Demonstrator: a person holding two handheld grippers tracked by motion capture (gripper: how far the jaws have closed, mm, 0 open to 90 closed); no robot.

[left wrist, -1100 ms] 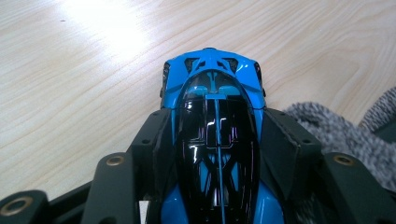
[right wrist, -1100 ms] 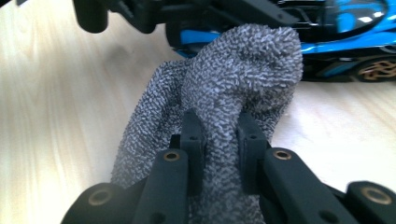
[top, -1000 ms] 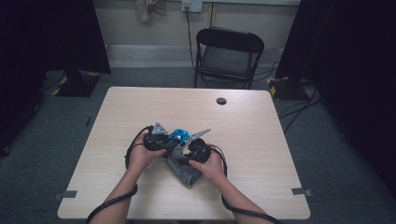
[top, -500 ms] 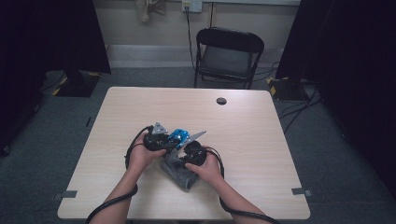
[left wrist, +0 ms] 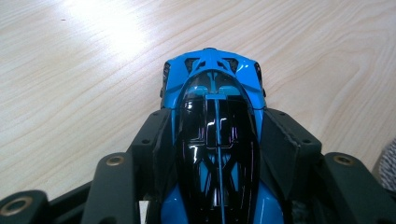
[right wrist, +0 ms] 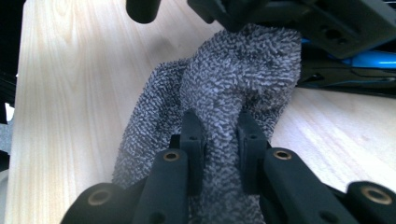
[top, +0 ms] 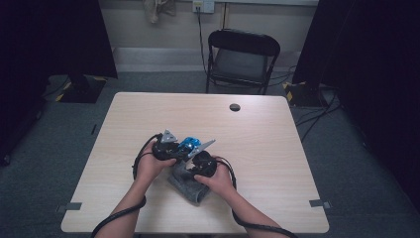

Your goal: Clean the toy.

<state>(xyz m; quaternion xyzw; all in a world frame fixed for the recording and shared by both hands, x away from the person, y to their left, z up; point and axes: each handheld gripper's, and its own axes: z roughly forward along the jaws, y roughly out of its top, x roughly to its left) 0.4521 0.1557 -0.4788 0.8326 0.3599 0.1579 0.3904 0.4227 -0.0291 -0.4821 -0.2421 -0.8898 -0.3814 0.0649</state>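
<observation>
High view: a person's two forearms come in from 6 o'clock over a pale wood table [top: 277, 148], hands meeting close together a little toward 7 o'clock of the table's middle. Left gripper [top: 179, 148] is held at 9 o'clock of the pair, its jaws pointing toward 3 o'clock and clamped on a blue toy car [top: 188, 144]; grey plate on top of it. Right gripper [top: 190, 167] sits just at 5 o'clock of the car, jaws pointing toward 9 o'clock and pinched on a grey cloth [top: 190, 186]. Cloth's lower part lies on the table at 6 o'clock of the grippers, between the two wrists. Cables loop from each gripper back along the forearms. A small dark round thing [top: 235, 107] lies on the table well apart at 1 o'clock; a black folding chair [top: 241, 59] stands beyond the far edge at 12 o'clock. Left gripper view: the car [left wrist: 212, 135] fills the middle, blue body with glossy black canopy, one end pointing to 12 o'clock past the jaw tips; both pads press its flanks, the car held just above the wood. A sliver of cloth [left wrist: 387, 163] at 3 o'clock. Right gripper view: jaws nearly together with a ridge of nubby cloth [right wrist: 233, 93] squeezed between the pads; the cloth rises toward 12 o'clock and meets the left gripper's black body and the car [right wrist: 373, 60] at 2 o'clock.
</observation>
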